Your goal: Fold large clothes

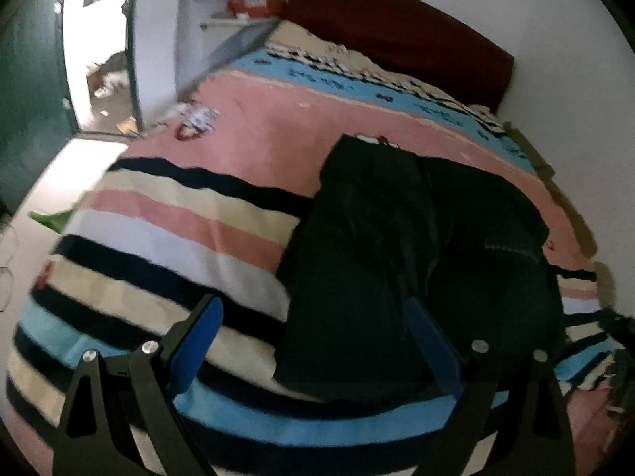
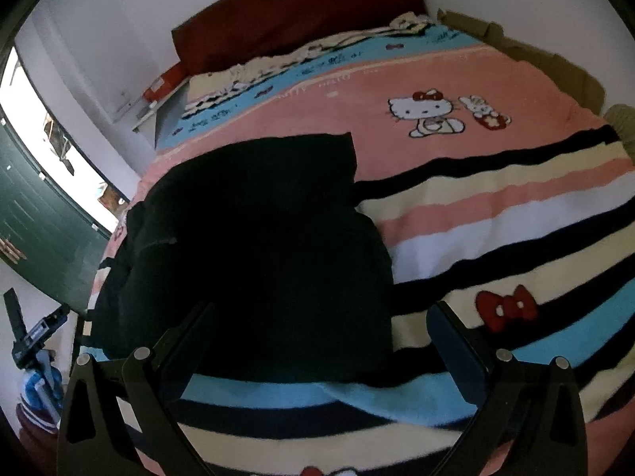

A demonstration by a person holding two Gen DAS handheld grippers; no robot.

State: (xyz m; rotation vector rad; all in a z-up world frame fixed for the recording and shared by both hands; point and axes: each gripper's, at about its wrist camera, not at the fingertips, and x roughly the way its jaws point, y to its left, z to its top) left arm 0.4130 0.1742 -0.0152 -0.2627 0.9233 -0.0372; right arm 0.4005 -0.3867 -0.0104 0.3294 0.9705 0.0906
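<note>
A large black garment (image 1: 416,261) lies folded in a bulky heap on the striped pink, blue and cream bedspread (image 1: 190,214). It also shows in the right wrist view (image 2: 254,246). My left gripper (image 1: 317,317) is open and empty, above the near edge of the garment, its right finger over the black cloth. My right gripper (image 2: 321,317) is open and empty, above the garment's near right corner, not touching it.
The bed has a dark red headboard (image 1: 397,27) against a white wall. A green door (image 1: 27,91) and bright doorway are on the left. A Hello Kitty print (image 2: 428,115) marks the bedspread (image 2: 496,214). A stand with a device (image 2: 27,341) is beside the bed.
</note>
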